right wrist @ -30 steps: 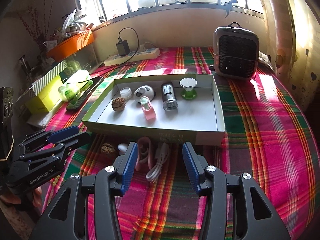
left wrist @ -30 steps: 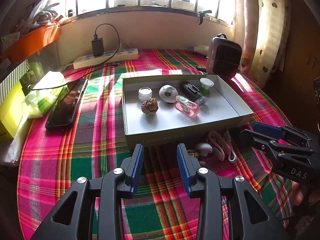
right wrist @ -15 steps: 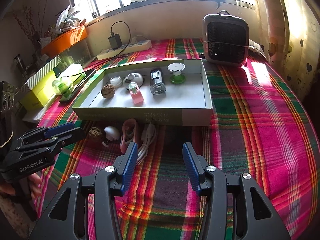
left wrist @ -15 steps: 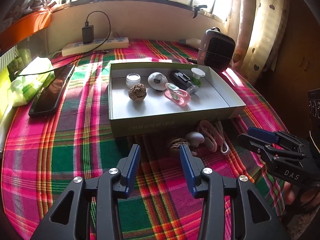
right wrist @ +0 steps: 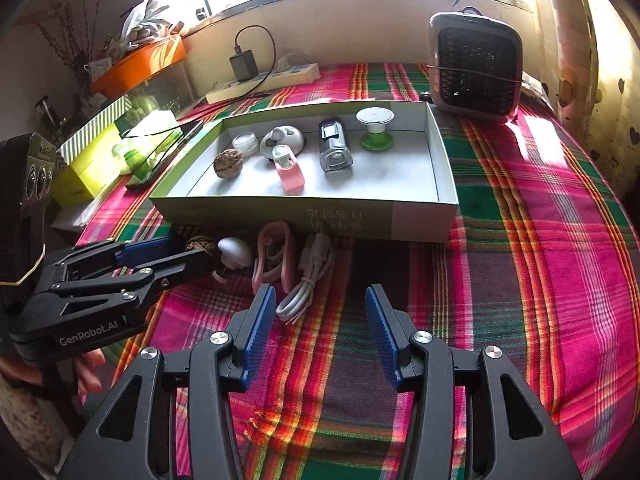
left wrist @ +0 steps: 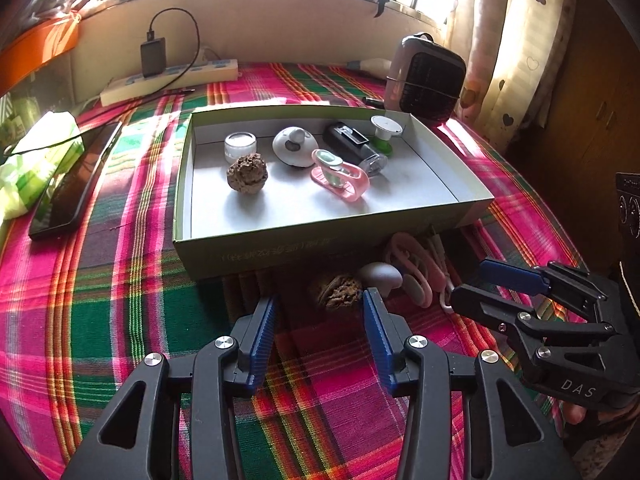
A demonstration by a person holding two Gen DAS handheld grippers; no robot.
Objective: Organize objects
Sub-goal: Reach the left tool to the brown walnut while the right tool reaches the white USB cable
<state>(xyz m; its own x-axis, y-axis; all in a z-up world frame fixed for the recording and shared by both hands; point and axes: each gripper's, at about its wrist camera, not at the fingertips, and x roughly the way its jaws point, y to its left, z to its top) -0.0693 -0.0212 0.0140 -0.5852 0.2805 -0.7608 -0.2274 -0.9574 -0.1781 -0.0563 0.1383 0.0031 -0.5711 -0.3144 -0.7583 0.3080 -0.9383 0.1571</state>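
A shallow green box [left wrist: 280, 248] [right wrist: 240, 212] on the plaid cloth holds a walnut [left wrist: 247, 172], a small jar [left wrist: 240, 145], a white round gadget [left wrist: 293, 146], a pink clip [left wrist: 340, 176], a black device [left wrist: 354, 146] and a green spool [left wrist: 385, 132]. In front of the box lie a second walnut [left wrist: 338, 292] [right wrist: 199, 245], a white mushroom-shaped piece [left wrist: 380, 274] [right wrist: 235, 252], a pink clip [right wrist: 274, 256] and a white cable [right wrist: 310, 276]. My left gripper [left wrist: 318, 320] [right wrist: 188, 254] is open, just short of the walnut. My right gripper [right wrist: 320, 312] [left wrist: 472, 280] is open and empty, right of the cable.
A phone [left wrist: 76, 180] and a green packet [left wrist: 40, 160] lie left of the box. A power strip [left wrist: 168, 82] with a charger sits at the back. A small heater [right wrist: 474, 66] stands at the back right. Yellow boxes [right wrist: 92, 160] stand at the left table edge.
My left gripper has moved forward and right toward the walnut in front of the box. My right gripper has pulled back a little. Both stay open.
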